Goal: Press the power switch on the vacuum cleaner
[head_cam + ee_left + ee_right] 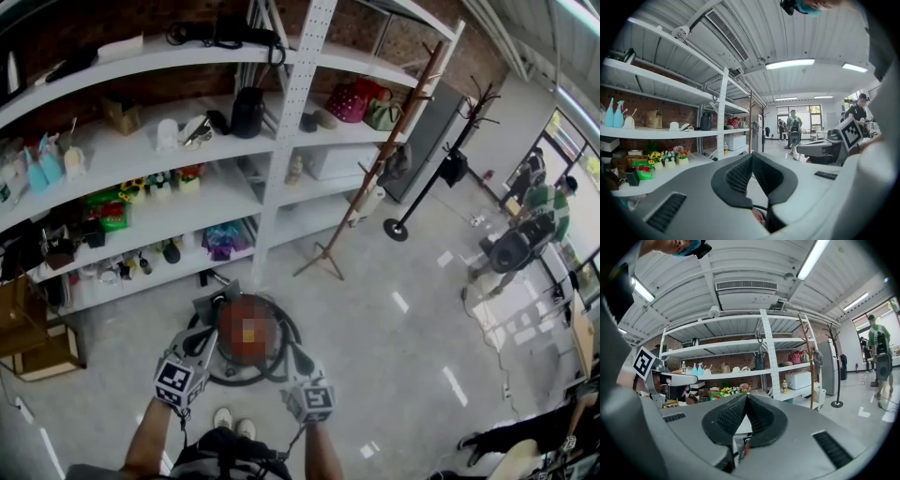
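Observation:
The vacuum cleaner (230, 349) is a round dark-red canister on the floor, ringed by a black hose, right in front of the person's feet. A mosaic patch covers its top, so no switch shows. My left gripper (208, 339) hangs over the canister's left side and my right gripper (298, 362) over its right edge. In the left gripper view, the left gripper (752, 157) has its black pads pressed together with nothing between them. In the right gripper view, the right gripper (746, 398) is shut the same way. Both cameras look level toward the shelves.
A long white shelving unit (281, 159) full of small items runs along the brick wall just beyond the vacuum. A wooden coat stand (375, 169) and a black one (441, 159) stand to the right. Cardboard boxes (37, 352) sit at the left. People (525, 234) stand far right.

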`<state>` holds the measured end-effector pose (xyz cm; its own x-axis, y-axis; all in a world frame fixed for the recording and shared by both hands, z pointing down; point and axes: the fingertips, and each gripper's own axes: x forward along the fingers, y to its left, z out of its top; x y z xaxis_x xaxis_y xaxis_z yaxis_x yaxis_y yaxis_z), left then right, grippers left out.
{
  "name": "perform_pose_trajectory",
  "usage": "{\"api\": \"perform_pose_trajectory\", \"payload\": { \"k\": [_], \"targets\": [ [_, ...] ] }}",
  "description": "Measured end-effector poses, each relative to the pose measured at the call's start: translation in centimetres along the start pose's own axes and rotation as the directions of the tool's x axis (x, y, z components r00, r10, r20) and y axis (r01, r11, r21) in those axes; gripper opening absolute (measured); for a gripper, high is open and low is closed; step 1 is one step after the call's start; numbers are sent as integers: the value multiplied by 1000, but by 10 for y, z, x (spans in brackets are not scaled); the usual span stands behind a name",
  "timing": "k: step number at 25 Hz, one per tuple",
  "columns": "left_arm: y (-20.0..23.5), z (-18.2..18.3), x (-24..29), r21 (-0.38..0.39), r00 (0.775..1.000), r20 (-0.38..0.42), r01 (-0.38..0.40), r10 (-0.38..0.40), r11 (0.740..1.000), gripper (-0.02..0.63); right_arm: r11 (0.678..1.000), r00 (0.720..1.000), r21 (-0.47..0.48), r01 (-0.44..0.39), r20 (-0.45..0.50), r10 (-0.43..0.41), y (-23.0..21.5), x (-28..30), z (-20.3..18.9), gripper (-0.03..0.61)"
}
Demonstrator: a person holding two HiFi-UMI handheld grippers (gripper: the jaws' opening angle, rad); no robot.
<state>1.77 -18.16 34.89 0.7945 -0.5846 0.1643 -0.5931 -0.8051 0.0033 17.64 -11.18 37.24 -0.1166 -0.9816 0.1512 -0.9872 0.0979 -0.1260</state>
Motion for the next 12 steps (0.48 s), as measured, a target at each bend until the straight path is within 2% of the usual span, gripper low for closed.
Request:
{"api": "perform_pose_trajectory", "payload": {
  "k": [7,12],
  "targets": [
    [2,10,-5,10,1000,10,-2,2,1000,8,999,999,21,34,20,-35,-8,-4,15,11],
    [5,13,-7,10,1000,15,-17,16,1000,8,999,999,-4,35,34,-35,-8,-6,25,11]
  ]
}}
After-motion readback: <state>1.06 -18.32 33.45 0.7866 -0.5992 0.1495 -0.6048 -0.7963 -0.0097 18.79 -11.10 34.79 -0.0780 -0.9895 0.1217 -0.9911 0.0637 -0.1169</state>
